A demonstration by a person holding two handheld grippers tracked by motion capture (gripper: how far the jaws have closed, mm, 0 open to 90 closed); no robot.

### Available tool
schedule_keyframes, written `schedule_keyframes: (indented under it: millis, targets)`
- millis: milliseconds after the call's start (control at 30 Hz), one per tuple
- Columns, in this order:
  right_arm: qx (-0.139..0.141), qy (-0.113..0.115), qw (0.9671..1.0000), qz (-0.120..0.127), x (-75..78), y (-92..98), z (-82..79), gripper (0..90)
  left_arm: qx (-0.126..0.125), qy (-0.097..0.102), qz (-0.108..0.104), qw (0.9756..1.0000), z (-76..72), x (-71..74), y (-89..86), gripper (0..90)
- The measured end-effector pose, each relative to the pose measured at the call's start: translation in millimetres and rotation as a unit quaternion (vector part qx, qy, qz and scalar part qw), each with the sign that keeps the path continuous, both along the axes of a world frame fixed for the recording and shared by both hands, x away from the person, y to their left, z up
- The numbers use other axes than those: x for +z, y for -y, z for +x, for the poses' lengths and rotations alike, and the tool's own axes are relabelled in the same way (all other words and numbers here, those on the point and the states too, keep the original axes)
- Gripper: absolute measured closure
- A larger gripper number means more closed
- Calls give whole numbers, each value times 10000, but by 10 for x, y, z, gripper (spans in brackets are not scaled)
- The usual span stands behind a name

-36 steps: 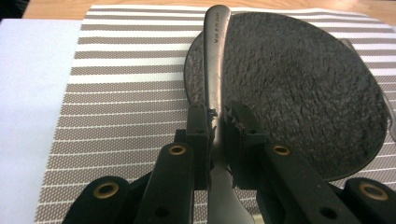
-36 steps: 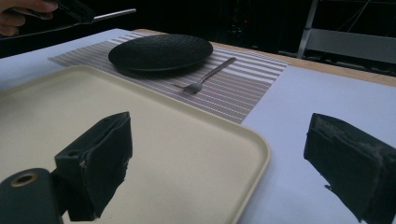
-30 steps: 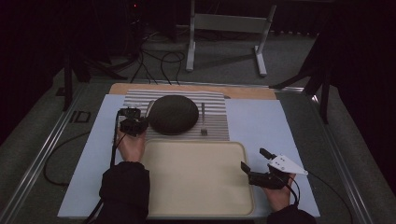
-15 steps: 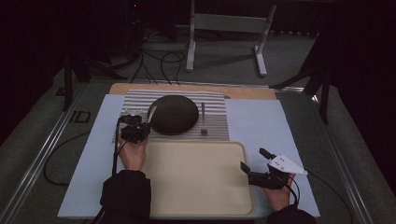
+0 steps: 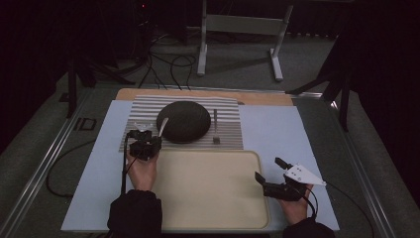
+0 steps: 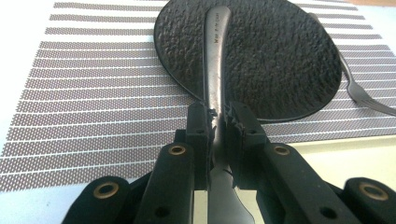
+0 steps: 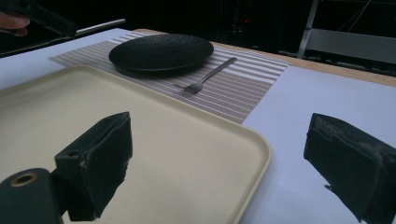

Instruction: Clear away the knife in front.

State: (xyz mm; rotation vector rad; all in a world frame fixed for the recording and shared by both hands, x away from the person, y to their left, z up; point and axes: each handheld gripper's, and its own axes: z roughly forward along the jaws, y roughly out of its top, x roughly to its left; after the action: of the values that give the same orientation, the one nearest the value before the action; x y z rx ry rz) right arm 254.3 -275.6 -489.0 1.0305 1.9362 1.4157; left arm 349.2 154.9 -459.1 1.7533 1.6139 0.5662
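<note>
Since the earlier frame, the left claw (image 5: 144, 145) has been drawn nearer, clenched on a knife (image 6: 215, 70) projecting over the plate (image 5: 183, 121); the right claw (image 5: 270, 171) is held released.

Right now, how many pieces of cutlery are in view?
2. A knife or spoon handle, its working end hidden, is clamped in the left gripper over the black plate's left side. A fork lies on the striped placemat, right of the plate.
</note>
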Motion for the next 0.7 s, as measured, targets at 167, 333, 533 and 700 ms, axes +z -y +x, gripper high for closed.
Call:
schedule_keyframes:
  millis: [167, 333, 533, 700]
  targets:
    - [1, 1, 10000, 2, 0, -1, 1, 78, -37, 38, 19, 10000, -60, 10, 39, 804]
    - [4, 3, 10000, 8, 0, 0, 1, 78, -64, 55, 13, 10000, -108, 10, 74, 804]
    - [2, -1, 10000, 10, 0, 0, 0, 78, -67, 44, -80, 9999, -199, -17, 88, 804]
    - [3, -7, 10000, 4, 0, -3, 0, 78, -66, 19, -218, 9997, -275, -64, 115, 804]
